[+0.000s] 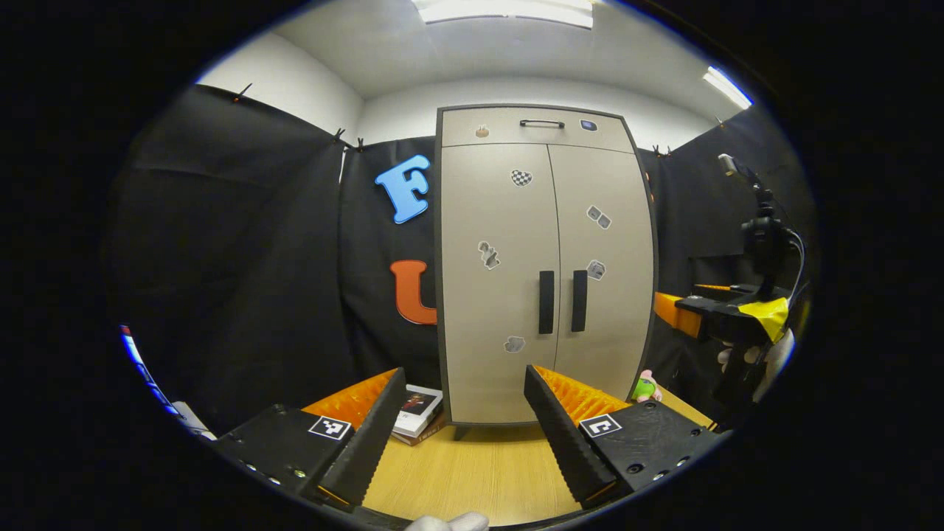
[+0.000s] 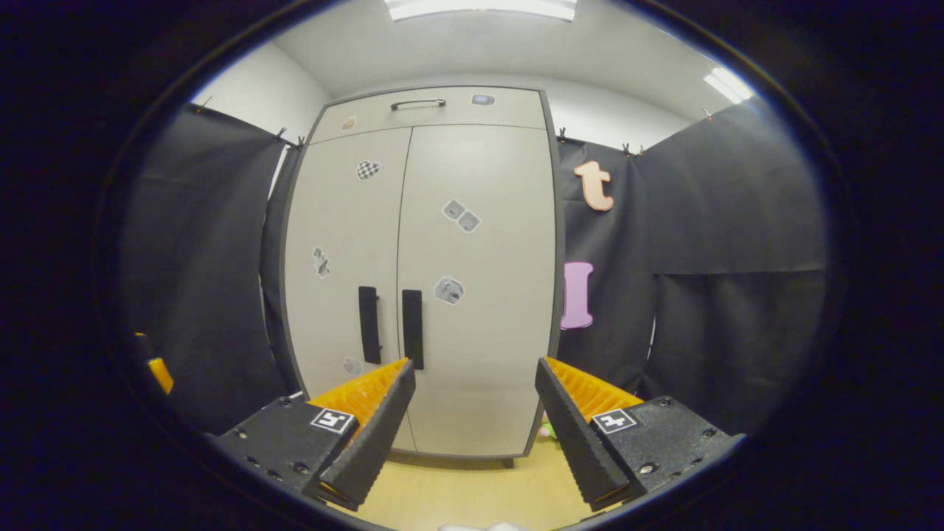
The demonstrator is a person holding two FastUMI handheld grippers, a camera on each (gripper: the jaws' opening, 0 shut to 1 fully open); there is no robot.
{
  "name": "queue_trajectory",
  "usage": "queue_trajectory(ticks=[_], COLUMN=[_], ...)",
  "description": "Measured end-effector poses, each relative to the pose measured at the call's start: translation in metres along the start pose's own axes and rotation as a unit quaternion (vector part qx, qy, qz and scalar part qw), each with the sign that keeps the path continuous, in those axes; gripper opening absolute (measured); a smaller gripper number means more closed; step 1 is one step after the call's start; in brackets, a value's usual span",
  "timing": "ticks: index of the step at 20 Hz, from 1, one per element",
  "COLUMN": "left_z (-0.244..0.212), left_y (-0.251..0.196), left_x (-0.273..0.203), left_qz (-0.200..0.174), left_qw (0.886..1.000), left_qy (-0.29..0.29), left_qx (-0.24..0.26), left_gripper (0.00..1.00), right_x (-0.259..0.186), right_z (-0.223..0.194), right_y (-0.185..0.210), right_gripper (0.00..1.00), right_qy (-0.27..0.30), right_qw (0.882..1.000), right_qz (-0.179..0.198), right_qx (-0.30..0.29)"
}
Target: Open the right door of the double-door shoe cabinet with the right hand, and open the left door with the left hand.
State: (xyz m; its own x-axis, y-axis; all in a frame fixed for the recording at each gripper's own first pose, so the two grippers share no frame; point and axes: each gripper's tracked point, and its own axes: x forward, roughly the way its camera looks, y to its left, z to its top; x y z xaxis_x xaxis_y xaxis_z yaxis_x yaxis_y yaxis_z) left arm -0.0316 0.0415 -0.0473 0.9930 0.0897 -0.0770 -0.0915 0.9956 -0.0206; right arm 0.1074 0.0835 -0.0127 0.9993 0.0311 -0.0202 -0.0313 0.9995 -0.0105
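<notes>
Left gripper view: the shoe cabinet (image 1: 544, 265) stands upright at the far edge of the wooden surface (image 1: 472, 472), with both doors shut. The left door (image 1: 495, 280) and right door (image 1: 601, 273) meet at a centre seam, and the two vertical handles, the left handle (image 1: 546, 302) and the right handle (image 1: 580, 300), sit just beside each other on either side of it. The left tongs (image 1: 459, 424) are spread wide and hold nothing; they are well short of the cabinet. A stack of books (image 1: 417, 414) lies near the cabinet's left foot, and a small green toy (image 1: 644, 387) near its right foot.

In the right gripper view, the right tongs (image 2: 476, 417) are likewise spread wide and empty, pointed at the lower part of the right door (image 2: 479, 280), apart from the right handle (image 2: 412, 328).

Judged risks from this position:
- The handles are close together. Tongs closing off-centre could catch the wrong handle, or both.
- A pull not following the hinge arc could slip the tongs off the handle.
- A hard pull could tip or drag the cabinet, since nothing visible anchors it.
- The left door may sweep into the books as it swings, and the right door into the toy.
</notes>
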Motion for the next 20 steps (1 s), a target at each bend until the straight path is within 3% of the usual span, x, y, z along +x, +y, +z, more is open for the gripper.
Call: queue_trajectory(ticks=[8,12,20], left_z=[-0.020,-0.025,-0.028], left_y=[0.008,0.013,0.021], left_x=[-0.001,0.002,0.007], left_qz=[0.046,0.072,0.106], left_qw=[0.999,0.997,0.994], left_qy=[0.017,0.025,0.026], left_qx=[-0.003,-0.007,-0.006], left_gripper=[0.96,0.97,0.96], right_x=[0.102,0.149,0.197], right_z=[-0.004,-0.010,-0.026], right_y=[0.061,0.072,0.080], right_gripper=[1.00,1.00,0.76], right_qy=[0.016,0.028,0.053], right_qw=[0.999,0.999,0.998], right_qz=[0.034,0.025,0.020], right_qx=[0.007,-0.001,-0.002])
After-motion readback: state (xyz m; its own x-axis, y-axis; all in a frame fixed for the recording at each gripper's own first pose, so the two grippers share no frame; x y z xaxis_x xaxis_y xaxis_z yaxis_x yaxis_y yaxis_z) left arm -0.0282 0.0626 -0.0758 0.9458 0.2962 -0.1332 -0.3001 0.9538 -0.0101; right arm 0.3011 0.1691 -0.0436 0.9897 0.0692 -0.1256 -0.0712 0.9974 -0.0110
